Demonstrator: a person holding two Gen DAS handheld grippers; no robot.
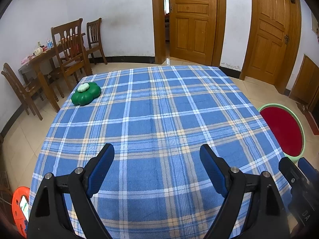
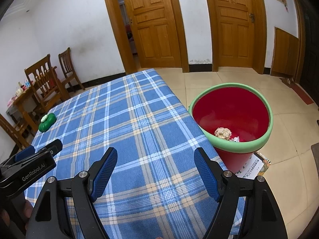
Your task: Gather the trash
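A red bin with a green rim (image 2: 267, 137) stands on the floor by the table's right edge; crumpled paper (image 2: 223, 133) lies inside it. The bin also shows in the left wrist view (image 1: 301, 131). My left gripper (image 1: 157, 153) is open and empty over the near part of the blue plaid tablecloth (image 1: 159, 109). My right gripper (image 2: 156, 156) is open and empty above the table's right side (image 2: 127, 119), left of the bin. Each gripper shows in the other's view, the right one (image 1: 299, 177) and the left one (image 2: 39, 155).
A green flower-shaped object (image 1: 86, 94) sits at the table's far left corner, also in the right wrist view (image 2: 47, 121). Wooden chairs (image 1: 68, 45) and a side table stand by the left wall. An orange stool with a phone (image 1: 21, 207) is at lower left. Papers (image 2: 255, 167) lie under the bin.
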